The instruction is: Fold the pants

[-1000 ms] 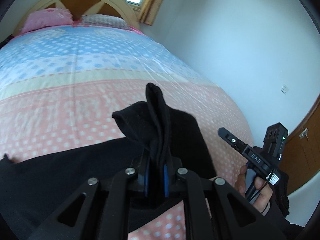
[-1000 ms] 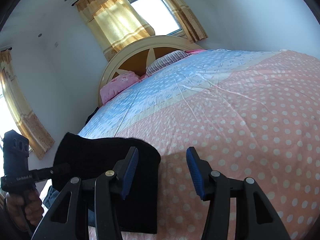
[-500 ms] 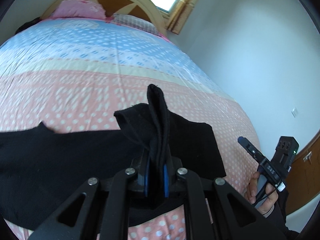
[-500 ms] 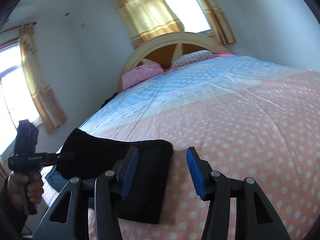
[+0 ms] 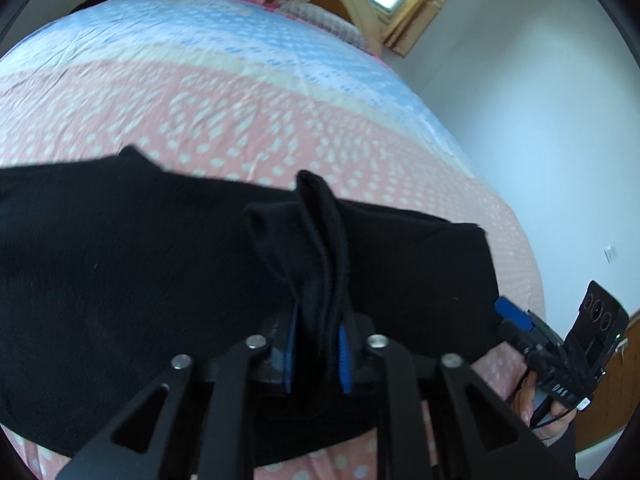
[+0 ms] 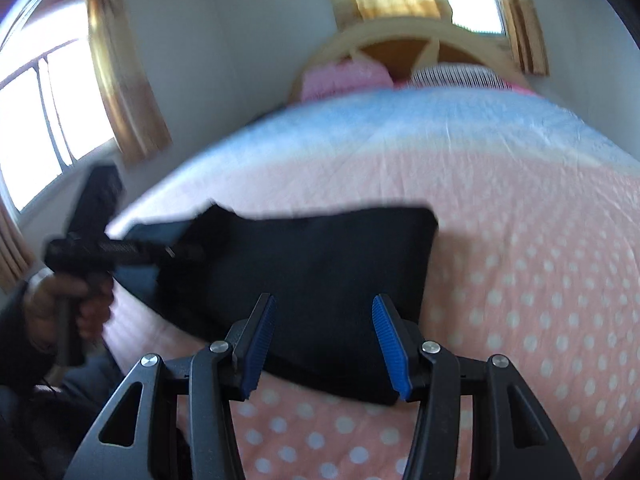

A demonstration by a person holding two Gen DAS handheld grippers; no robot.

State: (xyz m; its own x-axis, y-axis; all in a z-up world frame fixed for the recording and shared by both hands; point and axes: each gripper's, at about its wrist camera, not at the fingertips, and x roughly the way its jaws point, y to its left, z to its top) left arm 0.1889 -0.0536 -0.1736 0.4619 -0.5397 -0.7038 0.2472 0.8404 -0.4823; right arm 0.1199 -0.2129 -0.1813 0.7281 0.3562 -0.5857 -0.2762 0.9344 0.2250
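Change since a second ago: the left gripper (image 5: 316,354) has carried its pinched bunch of cloth across, so more of the black pants (image 5: 120,264) now fills the left wrist view, spreading to the left edge; the right wrist view has swung round toward the headboard (image 6: 404,46) and is motion-blurred. Item: black pants, partly folded, lying on the pink polka-dot bedspread (image 6: 540,264) at the near end of the bed, well apart from the pillows (image 6: 344,80) at the far end. Long axis: runs left to right across the bed, crosswise to both grippers' fingers. Left gripper: blue pads closed tight on a raised ridge of several cloth layers that stands up between them; the rest of the garment drapes away on both sides and beyond. Right gripper (image 6: 324,350): blue pads well apart, holding nothing, poised just over the near edge of the folded right end, whose rounded corner (image 6: 430,216) lies far and to the right of the fingers. Relation governing the next move, as judged: the free right end sits directly ahead of the parted right gripper, which is nearer to it than the left; a short advance would likely put that edge between its pads. Whether the pads touch cloth cannot be told.
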